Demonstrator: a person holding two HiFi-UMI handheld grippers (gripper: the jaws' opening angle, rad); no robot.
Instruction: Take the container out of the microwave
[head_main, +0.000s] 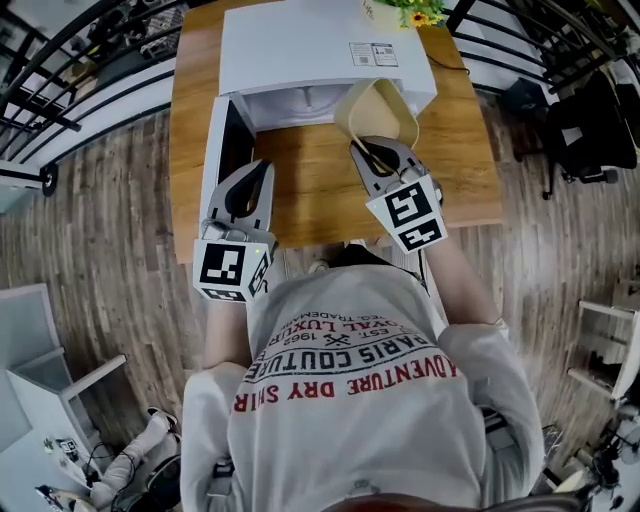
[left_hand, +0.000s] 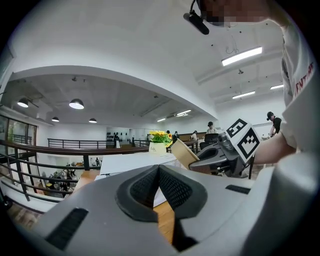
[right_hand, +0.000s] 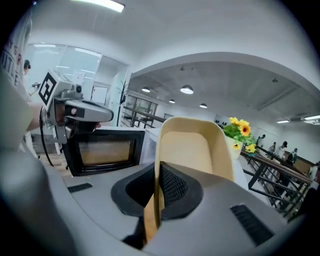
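Clamping the container (head_main: 380, 112) by its rim in the right gripper (head_main: 372, 152), above the worktop's (head_main: 310, 195) middle, outside the microwave (head_main: 300, 45) at its far edge. Holding the left gripper (head_main: 262, 170) with jaws together, empty. Standing over plank floor (head_main: 90, 235) beside black railings (head_main: 55, 70).

One microwave (head_main: 300, 45), one container (head_main: 380, 110), two tongs, left tongs (head_main: 262, 170), right tongs (head_main: 368, 155), one table (head_main: 330, 195), one flower pot (right_hand: 231, 148), perhaps five bystanders (left_hand: 210, 127).

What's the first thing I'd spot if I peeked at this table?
The tan container stands out first: the right gripper pinches its rim and holds it tipped on end in front of the white microwave. The microwave's door is open at the left, next to the left gripper, which is shut and empty. Yellow flowers sit at the back of the wooden table.
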